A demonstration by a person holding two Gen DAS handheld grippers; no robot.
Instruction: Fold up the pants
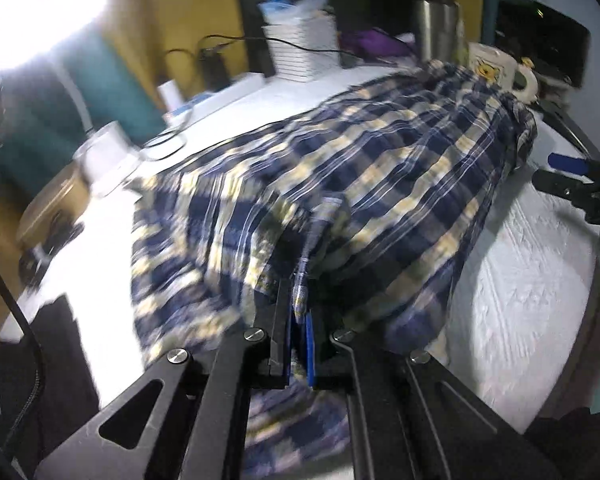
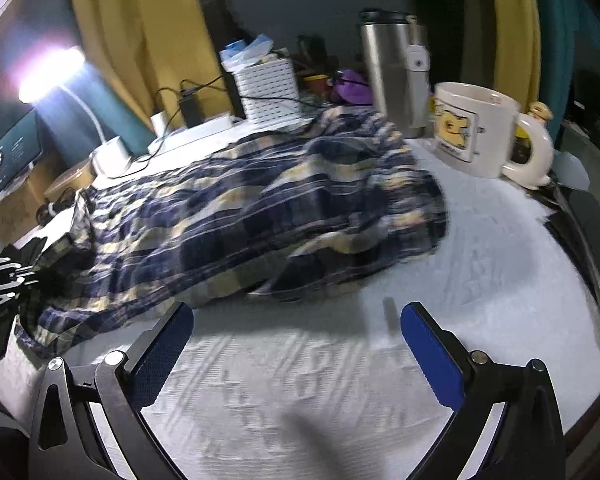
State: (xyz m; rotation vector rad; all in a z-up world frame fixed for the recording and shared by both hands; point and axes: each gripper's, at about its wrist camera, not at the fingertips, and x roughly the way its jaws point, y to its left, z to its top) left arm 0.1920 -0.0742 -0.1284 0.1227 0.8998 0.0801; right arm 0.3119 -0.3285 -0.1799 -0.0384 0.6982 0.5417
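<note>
The blue, cream and white plaid pants [image 1: 364,168] lie spread across the white textured table cover [image 1: 532,280]. My left gripper [image 1: 299,300] is shut on a fold of the pants at their near edge and lifts the cloth slightly. In the right wrist view the pants [image 2: 260,216] lie ahead and to the left. My right gripper [image 2: 296,320] is open and empty over the bare cover [image 2: 480,280], just short of the pants' near edge. It also shows at the right edge of the left wrist view [image 1: 568,176]. The left gripper shows at the far left of the right wrist view [image 2: 24,276].
A white cartoon mug [image 2: 476,132] and a steel tumbler [image 2: 396,76] stand at the back right by the pants. A white slatted basket [image 2: 268,88], cables, a charger and a lit desk lamp [image 2: 52,72] line the back left. A monitor [image 2: 12,152] is at far left.
</note>
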